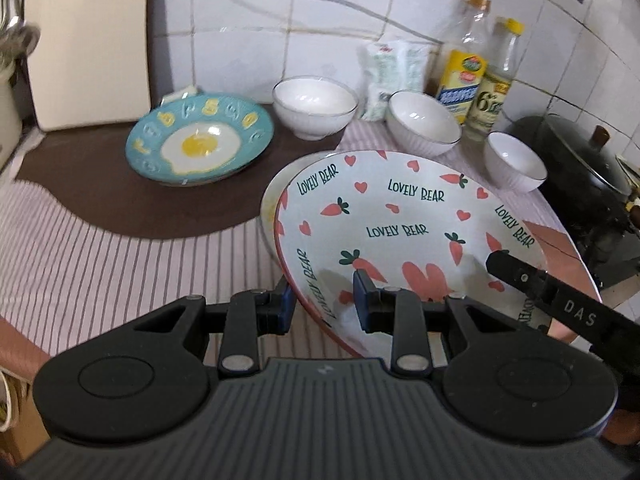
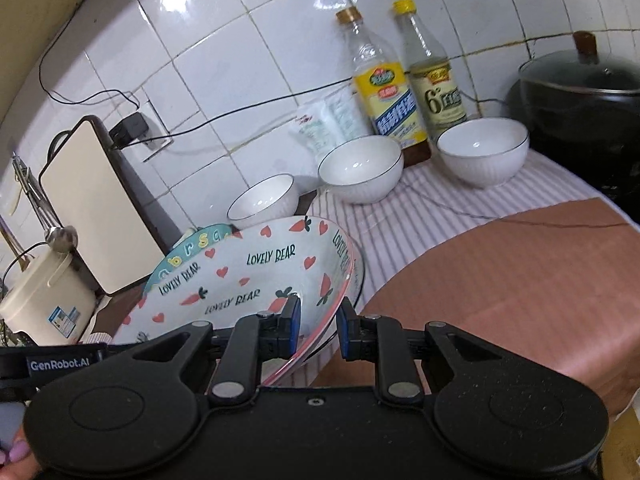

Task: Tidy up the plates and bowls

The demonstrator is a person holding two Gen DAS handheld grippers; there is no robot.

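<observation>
Gripping opposite rims, the left tongs (image 1: 324, 300) and right tongs (image 2: 319, 326) each clench the carrot plate (image 1: 400, 216), held tilted above the striped tabletop (image 1: 120, 256), right of the blue egg plate (image 1: 200, 140). Glazed ceramic: stiff, heavy, slippery, breakable; the rim is the sensible hold. Both tongs point downward.

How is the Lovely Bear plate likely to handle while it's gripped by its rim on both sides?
The Lovely Bear plate looks like glazed ceramic: probably rigid, fragile and fairly slippery in the pads. The left gripper and right gripper pinch opposite rim edges, so it may tilt if either slackens.
</observation>
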